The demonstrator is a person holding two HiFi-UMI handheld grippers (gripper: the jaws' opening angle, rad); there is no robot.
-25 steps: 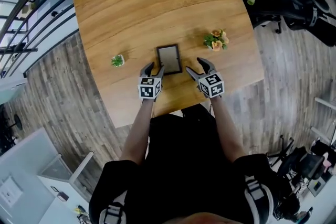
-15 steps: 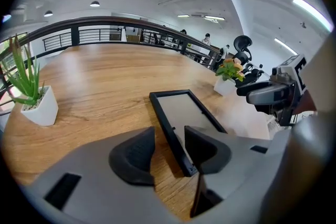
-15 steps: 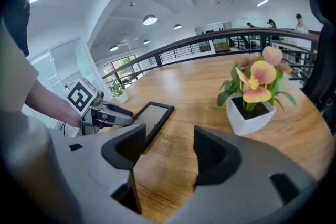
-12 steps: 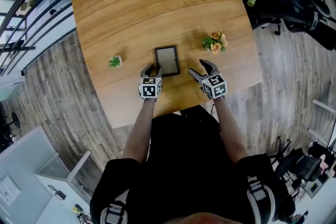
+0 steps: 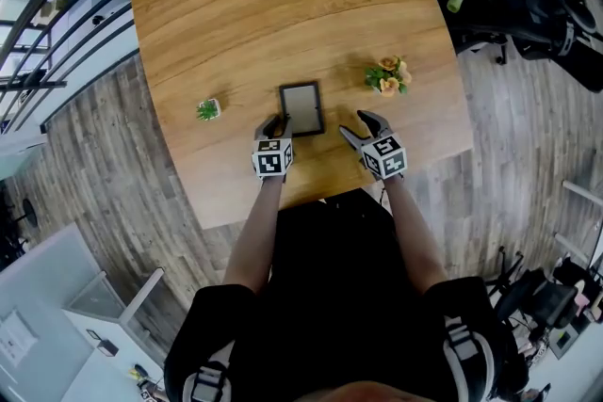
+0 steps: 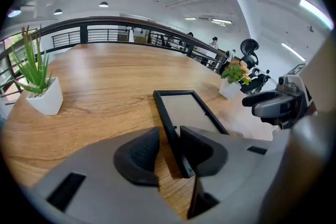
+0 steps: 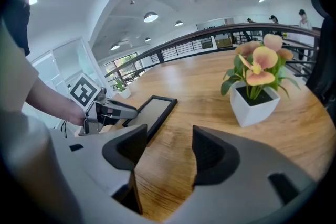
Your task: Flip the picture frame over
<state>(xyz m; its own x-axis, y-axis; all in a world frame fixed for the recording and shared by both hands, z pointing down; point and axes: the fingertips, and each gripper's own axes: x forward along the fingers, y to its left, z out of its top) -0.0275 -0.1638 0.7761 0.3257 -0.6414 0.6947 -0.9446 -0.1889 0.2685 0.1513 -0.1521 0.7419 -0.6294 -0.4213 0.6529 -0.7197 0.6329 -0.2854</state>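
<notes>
A black picture frame point(image 5: 301, 108) lies flat on the wooden table point(image 5: 283, 5), its pale panel facing up. My left gripper point(image 5: 279, 121) is at the frame's near left corner. In the left gripper view the frame point(image 6: 186, 113) has its left border between my jaws point(image 6: 167, 136), which have just been closing. The right pad touches the border and a sliver of wood shows beside the left pad. My right gripper point(image 5: 353, 124) hovers open over bare wood to the right of the frame point(image 7: 152, 110), with nothing between its fingers point(image 7: 168, 134).
A small green plant in a white pot point(image 5: 208, 110) stands left of the frame. A potted orange flower point(image 5: 388, 75) stands to its right, close to my right gripper. The table's near edge point(image 5: 330, 193) runs just behind both grippers. Office chairs point(image 5: 528, 5) stand beyond the table's right side.
The left gripper's jaws have narrowed around the frame's near left border. The right gripper has stayed where it was, still open.
</notes>
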